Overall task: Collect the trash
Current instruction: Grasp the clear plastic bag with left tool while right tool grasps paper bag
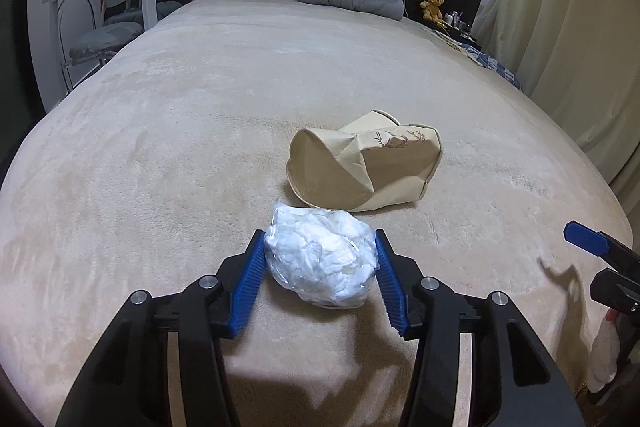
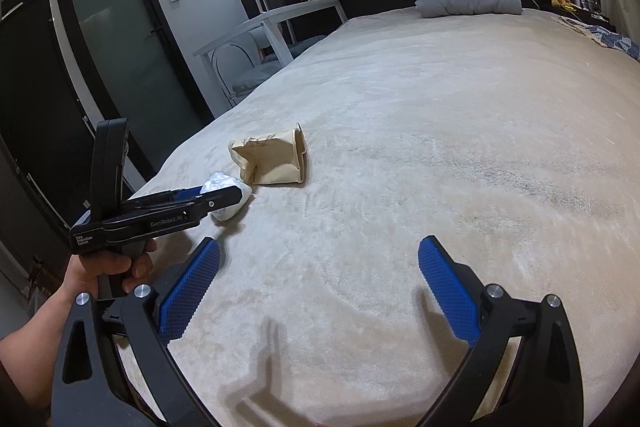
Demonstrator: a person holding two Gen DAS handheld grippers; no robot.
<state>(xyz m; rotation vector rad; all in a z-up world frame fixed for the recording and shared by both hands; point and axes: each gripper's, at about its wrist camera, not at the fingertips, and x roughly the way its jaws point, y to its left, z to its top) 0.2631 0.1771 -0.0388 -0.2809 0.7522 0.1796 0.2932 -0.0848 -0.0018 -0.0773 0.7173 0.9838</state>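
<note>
We see a crumpled white plastic wad (image 1: 322, 263) on the beige bedspread (image 1: 200, 131), clamped between our left gripper's (image 1: 320, 259) blue pads. Just beyond lies a crushed paper cup (image 1: 360, 167). Our right gripper (image 2: 320, 263) hangs open over bare blanket.

Both grippers are chunky black plastic, left gripper (image 1: 320, 247) and right gripper (image 2: 320, 259), with ridged blue pads (image 2: 448, 291) and round silver screws (image 1: 208, 281). White "GenRobot.AI" lettering (image 2: 166, 221) runs along one side. The person's forearm (image 2: 28, 351) is bare, no sleeve.
</note>
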